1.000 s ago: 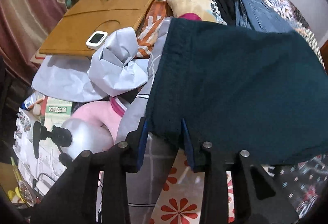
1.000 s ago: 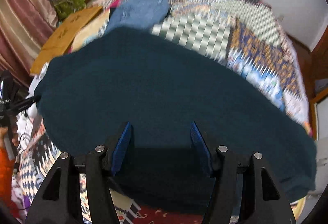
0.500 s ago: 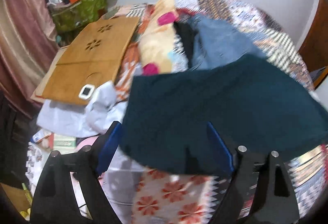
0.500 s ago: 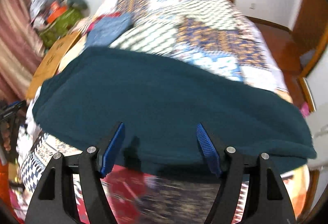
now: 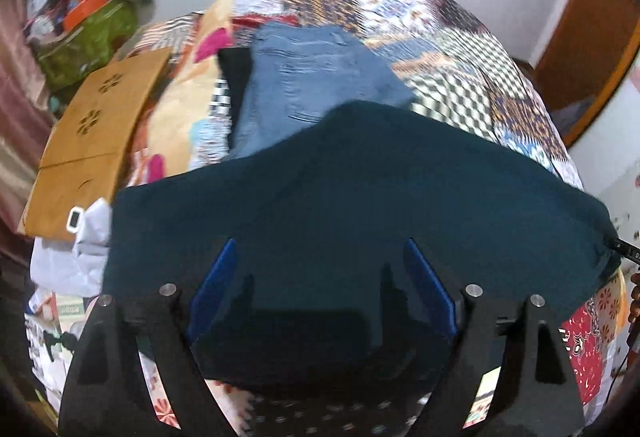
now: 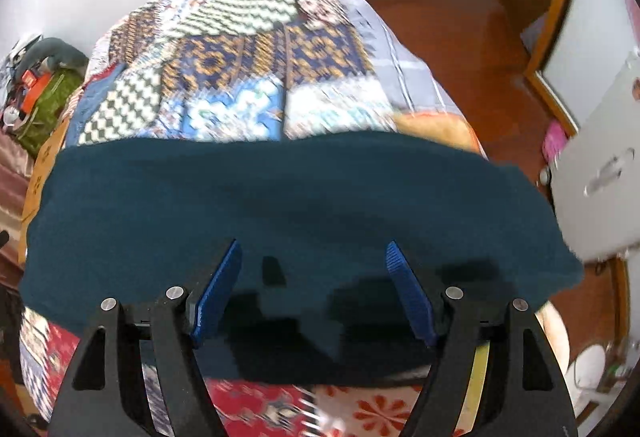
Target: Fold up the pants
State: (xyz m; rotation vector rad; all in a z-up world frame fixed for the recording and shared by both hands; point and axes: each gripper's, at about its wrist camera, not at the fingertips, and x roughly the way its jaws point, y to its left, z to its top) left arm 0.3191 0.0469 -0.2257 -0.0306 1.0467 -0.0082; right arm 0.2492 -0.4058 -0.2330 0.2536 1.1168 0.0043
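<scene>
The dark teal pants lay folded flat on the patchwork bed cover, near its front edge. They made one wide dark band across the bed in both views.

The left gripper hung over the pants with its 2 blue pads spread wide apart. No cloth was pinched between them; the pants were only below. The right gripper also hung over the pants, and its jaws had just been opening. Its blue pads stood apart and nothing was squeezed between them.

Behind the teal pants, a pair of blue jeans lay folded farther up the bed, and the teal pants covered their near edge. To the left of the jeans sat a brown wooden board with flower-shaped holes. A small white gadget rested at the board's near corner, beside some pale grey cloth. A green bag stood by the wall on the far left. The right view showed a brown wooden floor next to the bed.
</scene>
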